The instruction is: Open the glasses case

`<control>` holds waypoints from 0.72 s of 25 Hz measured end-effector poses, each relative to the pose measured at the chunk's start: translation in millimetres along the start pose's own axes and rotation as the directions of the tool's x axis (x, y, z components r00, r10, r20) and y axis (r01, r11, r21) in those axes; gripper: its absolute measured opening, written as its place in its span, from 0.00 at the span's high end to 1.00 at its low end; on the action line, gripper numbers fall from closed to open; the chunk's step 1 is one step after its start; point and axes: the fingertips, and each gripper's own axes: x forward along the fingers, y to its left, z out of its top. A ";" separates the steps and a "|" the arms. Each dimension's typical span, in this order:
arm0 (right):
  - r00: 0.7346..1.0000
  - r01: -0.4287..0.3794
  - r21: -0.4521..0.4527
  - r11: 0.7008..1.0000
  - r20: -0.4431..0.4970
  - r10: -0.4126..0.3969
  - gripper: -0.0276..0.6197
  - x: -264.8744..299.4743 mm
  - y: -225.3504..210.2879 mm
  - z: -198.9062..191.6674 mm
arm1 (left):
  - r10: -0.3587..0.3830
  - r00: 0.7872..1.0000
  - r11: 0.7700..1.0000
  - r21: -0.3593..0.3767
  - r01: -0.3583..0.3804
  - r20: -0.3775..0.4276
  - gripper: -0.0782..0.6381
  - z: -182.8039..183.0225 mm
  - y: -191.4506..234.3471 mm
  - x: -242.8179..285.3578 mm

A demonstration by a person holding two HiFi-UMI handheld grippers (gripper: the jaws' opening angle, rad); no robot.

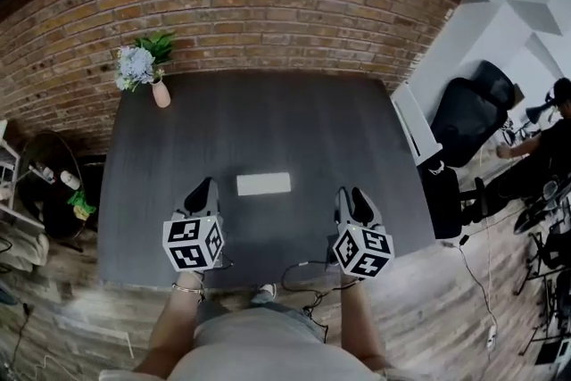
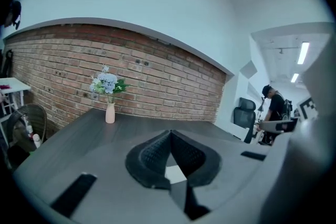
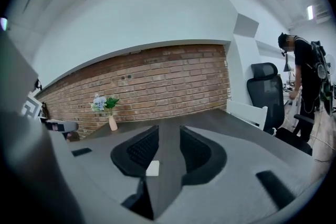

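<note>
glasses case [image 2: 175, 173] mostly hidden, behind left hand-held gripper [image 2: 169, 134]

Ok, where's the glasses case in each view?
Head view: glasses case, centre frame, on the table.
Left gripper view: glasses case, low centre, beyond the jaws.
Right gripper view: glasses case, low, left of centre, beyond the jaws.
Shared landmark: flower vase.

Table [image 1: 268, 120] matt dk wood-grain, glasses case [image 1: 263, 184] smooth white, wall [image 1: 268, 4] rough red brick.
</note>
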 end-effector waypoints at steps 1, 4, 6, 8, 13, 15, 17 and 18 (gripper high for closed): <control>1.000 -0.020 -0.007 1.000 -0.004 0.020 0.76 7.8 -3.3 2.2 | 0.020 1.000 1.000 -0.006 -0.021 -0.001 0.89 -1.4 -1.1 1.5; 0.997 -0.075 -0.018 0.997 -0.014 0.075 0.76 34.3 -9.0 4.6 | 0.079 0.997 0.997 -0.010 -0.079 -0.017 0.88 -7.9 1.2 5.6; 0.995 -0.097 -0.002 0.995 -0.031 0.097 0.76 51.2 -9.5 -2.9 | 0.109 0.993 0.994 0.002 -0.109 -0.043 0.89 -15.3 6.7 6.7; 0.993 -0.109 0.015 0.994 -0.051 0.109 0.76 64.4 -7.6 -10.6 | 0.128 0.990 0.992 0.011 -0.128 -0.059 0.88 -19.8 13.4 9.1; 0.986 -0.154 -0.031 0.988 -0.073 0.151 0.76 85.4 15.3 -10.1 | 0.155 0.987 0.987 -0.026 -0.156 -0.045 0.88 -16.1 32.4 23.5; 0.982 -0.176 -0.048 0.983 -0.076 0.172 0.76 87.9 24.8 -9.1 | 0.160 0.987 0.986 -0.040 -0.161 -0.030 0.89 -11.2 35.0 25.4; 0.979 -0.189 -0.071 0.979 -0.085 0.183 0.76 92.6 30.9 -8.5 | 0.156 0.987 0.987 -0.045 -0.157 -0.028 0.88 -10.1 35.2 27.7; 0.979 -0.193 -0.075 0.978 -0.088 0.186 0.76 95.7 34.0 -8.4 | 0.153 0.988 0.987 -0.043 -0.154 -0.031 0.89 -10.2 35.7 28.6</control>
